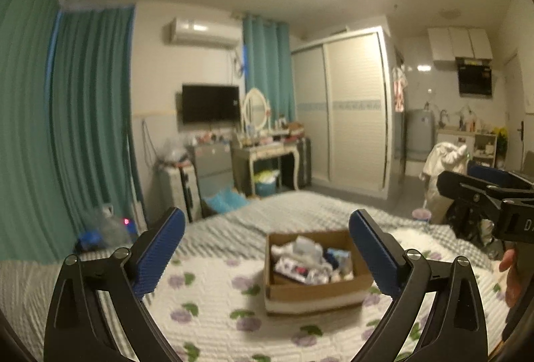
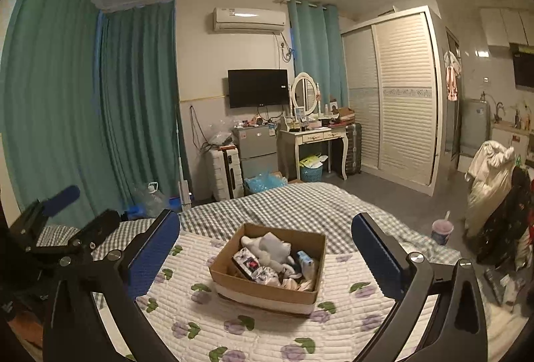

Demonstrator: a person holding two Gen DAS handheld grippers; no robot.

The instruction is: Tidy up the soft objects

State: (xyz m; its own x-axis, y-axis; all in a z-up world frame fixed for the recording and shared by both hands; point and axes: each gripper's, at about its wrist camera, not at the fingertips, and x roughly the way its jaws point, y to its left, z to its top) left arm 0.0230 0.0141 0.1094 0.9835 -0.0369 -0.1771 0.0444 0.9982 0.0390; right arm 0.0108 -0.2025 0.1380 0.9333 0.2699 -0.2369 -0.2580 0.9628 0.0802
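Observation:
A cardboard box (image 1: 317, 293) (image 2: 260, 290) sits on the bed's white flowered quilt (image 1: 213, 302) (image 2: 337, 328). It holds several soft items, among them a grey-white plush toy (image 2: 270, 246), socks and small packets (image 1: 308, 261). My left gripper (image 1: 267, 251) is open and empty, held above the quilt in front of the box. My right gripper (image 2: 267, 255) is open and empty, also short of the box. The right gripper's body shows at the right edge of the left wrist view (image 1: 490, 205); the left one's body shows at the left of the right wrist view (image 2: 53, 228).
A grey checked blanket (image 2: 300, 201) covers the far end of the bed. Beyond stand a dressing table (image 2: 313, 138), small fridge (image 2: 257, 145), suitcase (image 2: 227, 175) and wardrobe (image 2: 397, 95). A cup (image 2: 442, 231) and a clothes-draped chair (image 2: 490, 181) are at the right.

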